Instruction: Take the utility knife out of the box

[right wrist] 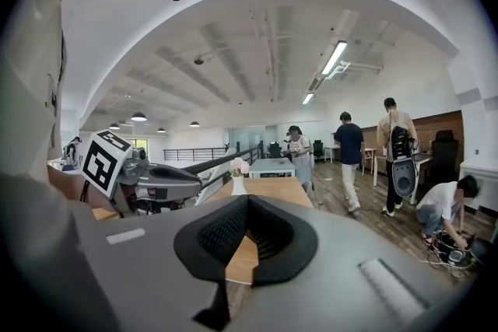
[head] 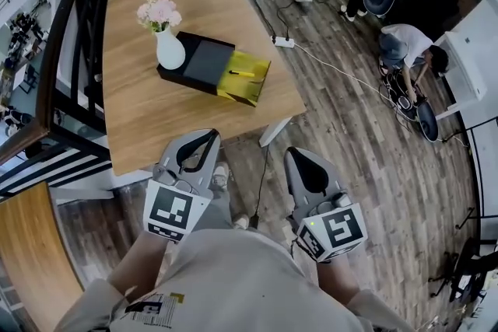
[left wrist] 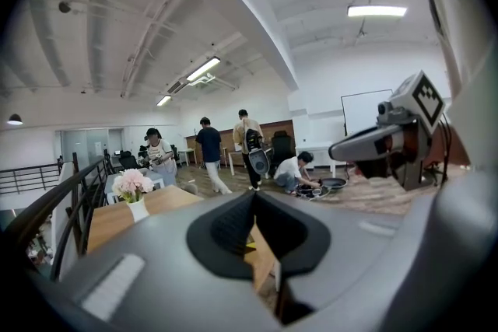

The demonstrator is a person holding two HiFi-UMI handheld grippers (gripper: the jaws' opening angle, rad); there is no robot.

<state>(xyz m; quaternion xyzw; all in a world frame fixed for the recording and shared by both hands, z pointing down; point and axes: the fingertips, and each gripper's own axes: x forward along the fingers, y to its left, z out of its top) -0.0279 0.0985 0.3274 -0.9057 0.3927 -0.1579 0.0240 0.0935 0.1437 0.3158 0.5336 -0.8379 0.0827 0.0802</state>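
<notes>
— Looking down on a smooth wooden tabletop (head: 148,117), with a flat, matte black box (head: 194,62) on it and a yellow tray (head: 250,85) slid out at one end.

— Holding what?

— Cradling the slim utility knife (head: 241,73), flat in that tray. Just beside the box's other end, a rounded white vase (head: 170,50) of pink flowers (head: 159,12).

— And the tools?

— Hanging short of the tabletop's near edge, over plank floor (head: 350,136). Left tool (head: 208,138) clenched pad to pad, gripping nothing. Right tool (head: 297,155) likewise clamped shut, empty. Both well apart from the knife.
</notes>
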